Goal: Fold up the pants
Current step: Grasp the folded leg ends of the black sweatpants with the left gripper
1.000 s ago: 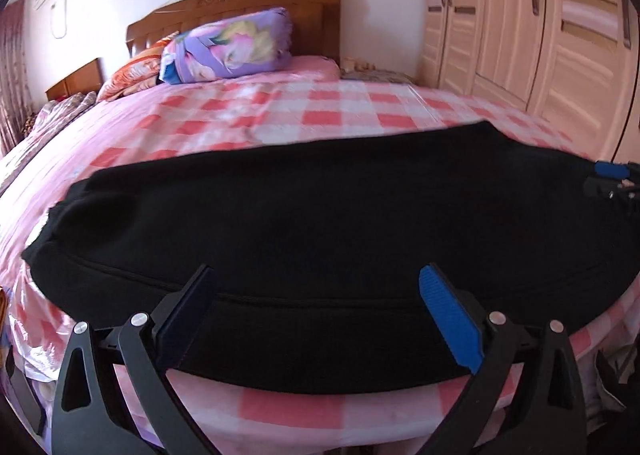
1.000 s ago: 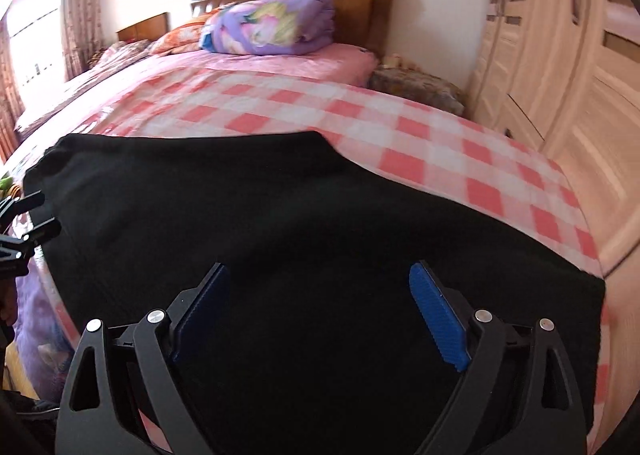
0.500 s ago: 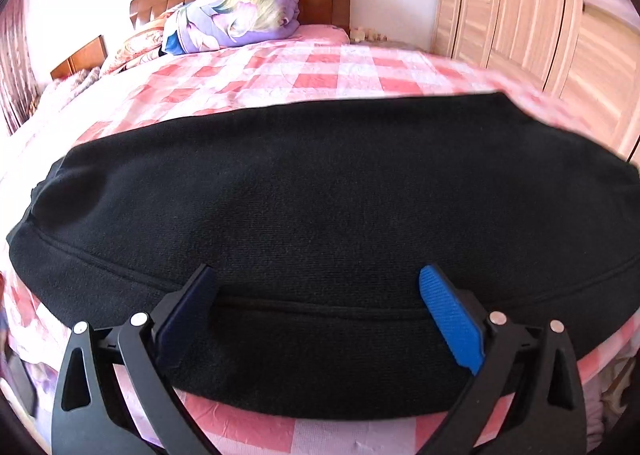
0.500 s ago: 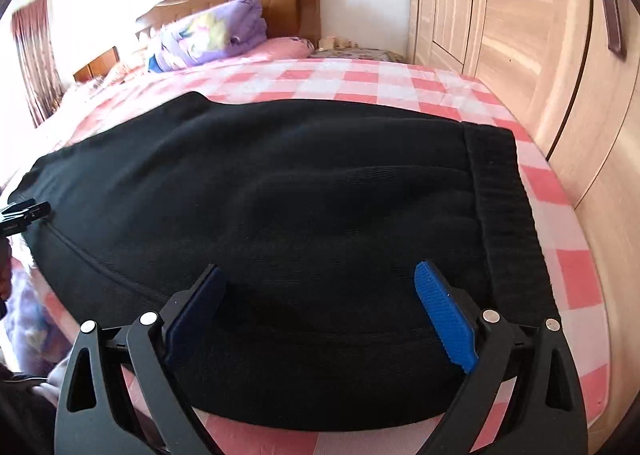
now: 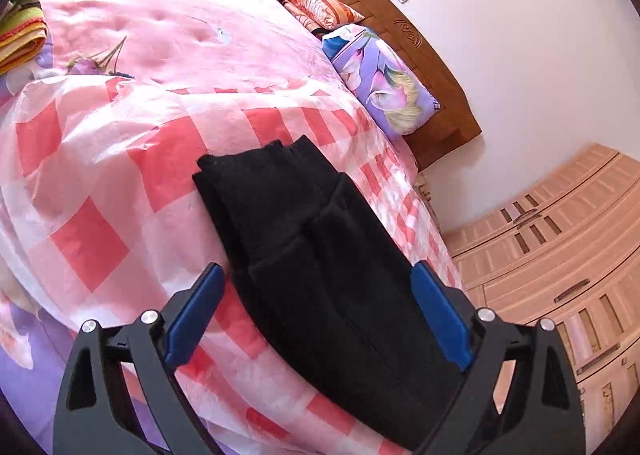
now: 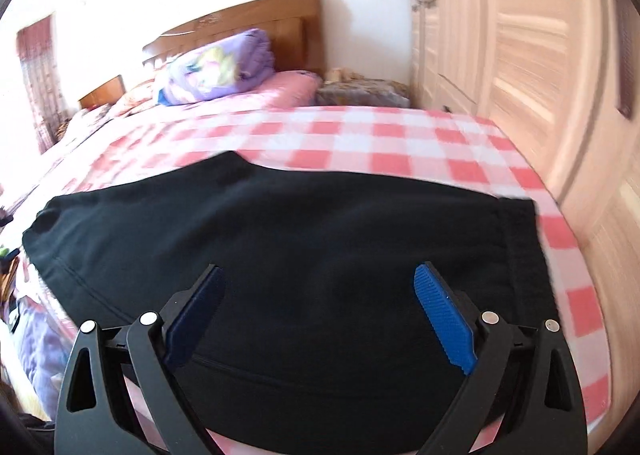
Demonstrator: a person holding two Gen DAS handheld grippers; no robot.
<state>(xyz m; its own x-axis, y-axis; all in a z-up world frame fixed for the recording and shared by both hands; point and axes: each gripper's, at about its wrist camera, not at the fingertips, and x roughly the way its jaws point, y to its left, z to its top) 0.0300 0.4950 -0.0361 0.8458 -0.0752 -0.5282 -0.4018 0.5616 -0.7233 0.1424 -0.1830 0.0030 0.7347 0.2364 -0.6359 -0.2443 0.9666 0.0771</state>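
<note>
Bedroom: pink-and-white checked bed cover (image 5: pixel 120 183), brown wooden headboard (image 5: pixel 432 75) against a white wall, pale wooden wardrobe doors (image 6: pixel 520 55) to the right.
Pillow: purple floral cushion (image 5: pixel 384 87) up by the headboard.
Pants: black soft-knit pants (image 6: pixel 280 255) lying flat across the near edge of the bed; the ribbed waistband sits at the right end in the right wrist view.
Left tool (image 5: pixel 318 311): blue-padded fingers spread wide, holding nothing, hovering over one end of the pants.
Right tool (image 6: pixel 320 311): fingers wide apart too, empty, poised above the dark cloth near the waistband.
</note>
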